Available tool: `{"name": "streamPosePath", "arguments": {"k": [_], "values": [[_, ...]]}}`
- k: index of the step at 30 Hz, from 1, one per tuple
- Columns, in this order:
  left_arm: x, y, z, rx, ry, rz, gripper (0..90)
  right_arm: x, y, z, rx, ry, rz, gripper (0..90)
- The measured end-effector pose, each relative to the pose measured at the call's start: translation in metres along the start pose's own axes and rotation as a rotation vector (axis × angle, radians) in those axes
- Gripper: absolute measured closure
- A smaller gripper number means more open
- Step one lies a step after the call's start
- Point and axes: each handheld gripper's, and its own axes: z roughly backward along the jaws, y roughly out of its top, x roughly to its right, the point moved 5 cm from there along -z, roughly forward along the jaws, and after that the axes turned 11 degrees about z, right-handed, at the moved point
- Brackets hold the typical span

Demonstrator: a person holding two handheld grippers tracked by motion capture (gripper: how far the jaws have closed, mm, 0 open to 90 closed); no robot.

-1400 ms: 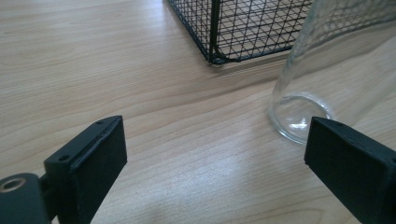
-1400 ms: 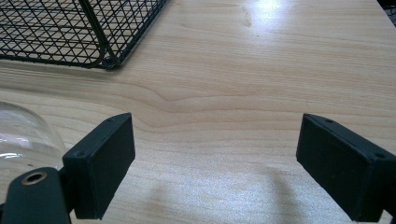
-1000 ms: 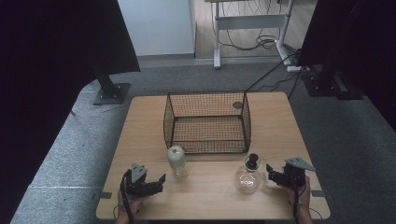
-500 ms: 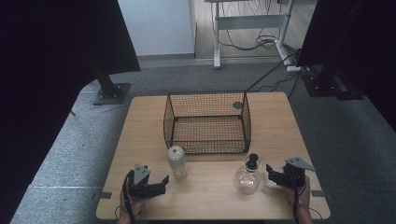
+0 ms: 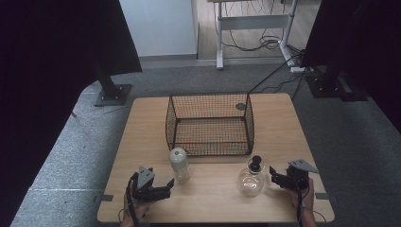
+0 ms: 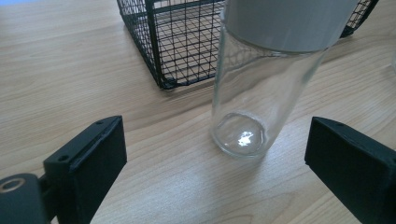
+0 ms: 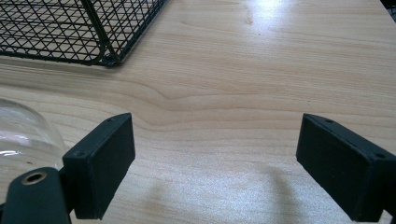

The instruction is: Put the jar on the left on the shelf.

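Left gripper [image 5: 163, 188] jaws apart, clear bottle [image 5: 180, 164] at its 1 o'clock, ungrasped; wire basket [image 5: 209, 124] empty; placing remains.

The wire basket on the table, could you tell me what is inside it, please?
The wire basket looks empty: through the mesh only its wire floor and the wooden table beneath show. A small dark round tag sits on its far wall; which face it is on cannot be told.

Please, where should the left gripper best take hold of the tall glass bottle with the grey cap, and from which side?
Probably the straight glass body, below the grey cap. The tall glass bottle stands upright in front of the wire basket, so come level from the near side. The left gripper is open and already faces the bottle, a little right of centre.
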Motion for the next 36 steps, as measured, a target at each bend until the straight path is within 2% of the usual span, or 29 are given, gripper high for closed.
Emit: {"name": "streamPosePath", "arguments": {"k": [22,36], "values": [[0.016,0.011,-0.008,0.0,-0.02,-0.015,5.3,-0.001,0.0,0.0,-0.004,-0.004,0.01,11.4],[0.027,0.02,-0.021,-0.014,-0.024,-0.028,5.3,-0.002,0.0,0.0,-0.005,-0.004,0.017,11.3]]}}
